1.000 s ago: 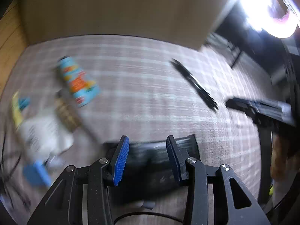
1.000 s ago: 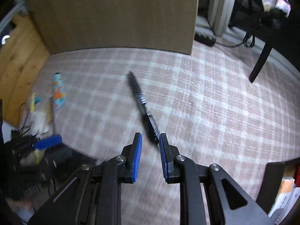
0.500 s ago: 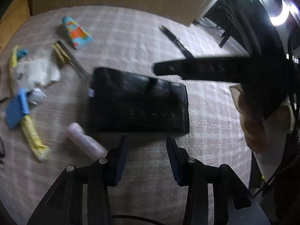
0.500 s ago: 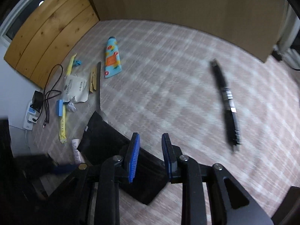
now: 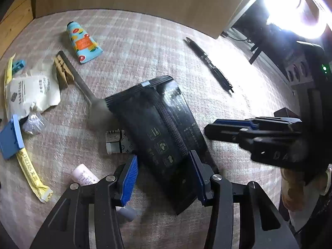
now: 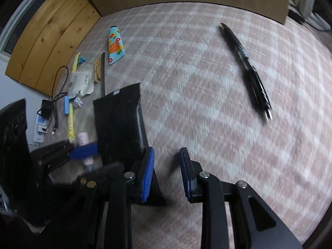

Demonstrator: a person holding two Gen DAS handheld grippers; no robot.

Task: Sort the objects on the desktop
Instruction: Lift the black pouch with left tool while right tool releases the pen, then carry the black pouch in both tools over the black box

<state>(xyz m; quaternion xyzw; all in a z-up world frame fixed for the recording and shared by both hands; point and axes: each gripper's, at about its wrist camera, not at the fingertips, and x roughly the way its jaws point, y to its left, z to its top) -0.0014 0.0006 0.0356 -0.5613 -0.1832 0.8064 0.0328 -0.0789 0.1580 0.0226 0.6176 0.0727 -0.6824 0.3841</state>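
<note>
Your left gripper hangs steeply over the near end of the black pouch, which lies flat on the checked rug with its long side running away from you. The blue pads straddle that near end without pressing on it, and the jaws are opening, so nothing is gripped; my guess is you are setting up to take the pouch as the container for the sorting.

Your right gripper stands just right of the same pouch, jaws partly apart over bare rug and holding nothing. It looks placed to help pull the pouch's mouth open, though no opening shows from either camera.

The things to sort lie scattered. The black pen is alone at the far right, well apart from the pouch. The patterned tube lies far left, with the wooden clothespin and the torn paper sachet nearer. The blue clip and yellow stick packet sit at the left edge. A small pink bottle lies just beside your left jaw, and a printed box is tucked partly under the pouch's left side.
</note>
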